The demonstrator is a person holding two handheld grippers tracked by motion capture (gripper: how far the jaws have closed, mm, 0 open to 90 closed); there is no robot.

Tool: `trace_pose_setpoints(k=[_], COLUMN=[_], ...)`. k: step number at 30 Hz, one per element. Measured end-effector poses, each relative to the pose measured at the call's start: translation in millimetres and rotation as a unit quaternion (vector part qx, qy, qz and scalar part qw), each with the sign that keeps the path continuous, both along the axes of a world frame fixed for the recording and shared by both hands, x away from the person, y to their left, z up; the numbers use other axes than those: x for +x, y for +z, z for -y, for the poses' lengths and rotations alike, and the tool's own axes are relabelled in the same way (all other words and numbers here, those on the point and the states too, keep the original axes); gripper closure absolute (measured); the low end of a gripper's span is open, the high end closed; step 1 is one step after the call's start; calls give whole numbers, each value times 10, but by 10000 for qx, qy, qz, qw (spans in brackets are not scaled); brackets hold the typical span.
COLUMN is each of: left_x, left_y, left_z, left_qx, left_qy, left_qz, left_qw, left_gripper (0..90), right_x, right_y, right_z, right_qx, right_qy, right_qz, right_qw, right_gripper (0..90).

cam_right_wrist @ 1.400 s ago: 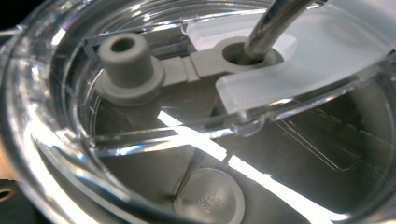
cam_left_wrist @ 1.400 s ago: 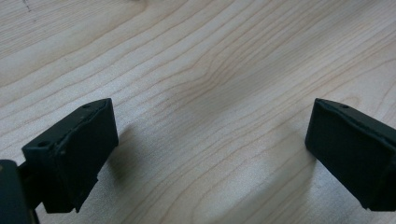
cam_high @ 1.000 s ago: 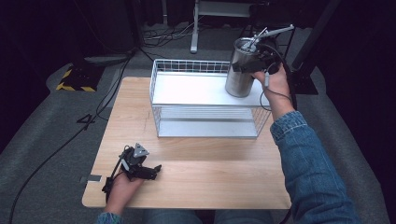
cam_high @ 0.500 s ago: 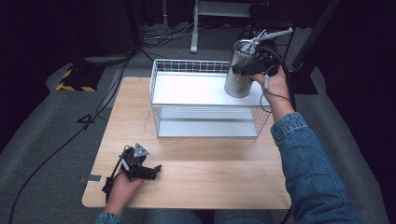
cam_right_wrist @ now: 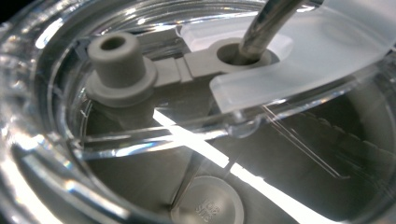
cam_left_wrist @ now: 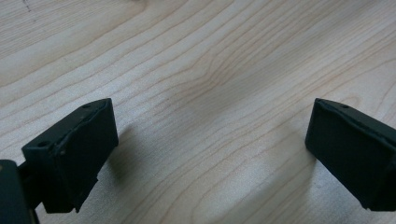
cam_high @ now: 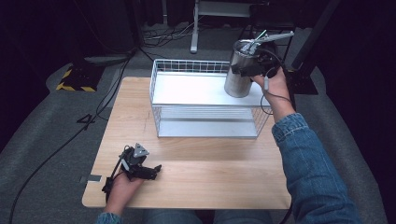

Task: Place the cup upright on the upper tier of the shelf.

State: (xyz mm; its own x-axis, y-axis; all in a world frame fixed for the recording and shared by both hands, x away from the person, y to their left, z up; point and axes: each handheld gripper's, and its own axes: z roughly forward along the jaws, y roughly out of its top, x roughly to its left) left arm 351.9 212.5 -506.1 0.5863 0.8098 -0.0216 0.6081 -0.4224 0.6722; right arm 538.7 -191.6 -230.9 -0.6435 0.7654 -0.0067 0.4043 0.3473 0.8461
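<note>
Our right gripper (cam_high: 254, 63) carries the steel tumbler (cam_high: 239, 77) at the far right corner of the wire basket (cam_high: 205, 133), its base about level with the rim. Its jaws seem clamped on the tumbler, though we cannot tell for sure. Up close we see the clear lid (cam_right_wrist: 140, 116) and metal straw (cam_right_wrist: 268, 23). Keep it upright, clear the rim, then lower gently, we'd say. Compared with a second ago, the tumbler sits slightly farther back. The left gripper (cam_high: 140, 169) rests on the counter (cam_high: 219, 172) unmoved, jaws wide and empty
</note>
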Motion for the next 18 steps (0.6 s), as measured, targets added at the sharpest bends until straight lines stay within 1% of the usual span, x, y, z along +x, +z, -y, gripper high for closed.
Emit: trace_pose_setpoints(k=[1, 2, 5, 8, 11, 13, 14, 18], left_x=[1, -1, 1, 1, 1, 0, 1, 2], left_y=[0, 3, 3, 2, 2, 2, 2, 1], left_z=[-1, 0, 0, 2, 2, 3, 2, 3], left_qx=[10, 12, 28, 7, 10, 9, 13, 5], left_qy=[0, 3, 0, 9, 8, 9, 3, 9], left_qz=[14, -15, -5, -18, -17, -17, -17, -17], left_qw=[10000, 10000, 10000, 10000, 10000, 10000, 10000, 10000], left_gripper=[29, 29, 29, 29, 29, 29, 29, 29], right_x=[-7, -13, -54, -88, -115, -132, -143, -216], right_y=[1, 2, 18, 24, 28, 41, 51, 104], right_z=[-2, -2, -1, 11, 35, 52, 64, 125], right_qx=[6, 26, 49, 45, 94, 53, 31, 81], right_qy=[-12, -3, -14, -56, -71, -98, -106, -73], right_qz=[-9, 6, 112, 89, 84, 109, 129, 135], right_qw=[10000, 10000, 9999, 9999, 9999, 9999, 9999, 9998], right_gripper=[0, 1, 0, 0, 0, 0, 0, 0])
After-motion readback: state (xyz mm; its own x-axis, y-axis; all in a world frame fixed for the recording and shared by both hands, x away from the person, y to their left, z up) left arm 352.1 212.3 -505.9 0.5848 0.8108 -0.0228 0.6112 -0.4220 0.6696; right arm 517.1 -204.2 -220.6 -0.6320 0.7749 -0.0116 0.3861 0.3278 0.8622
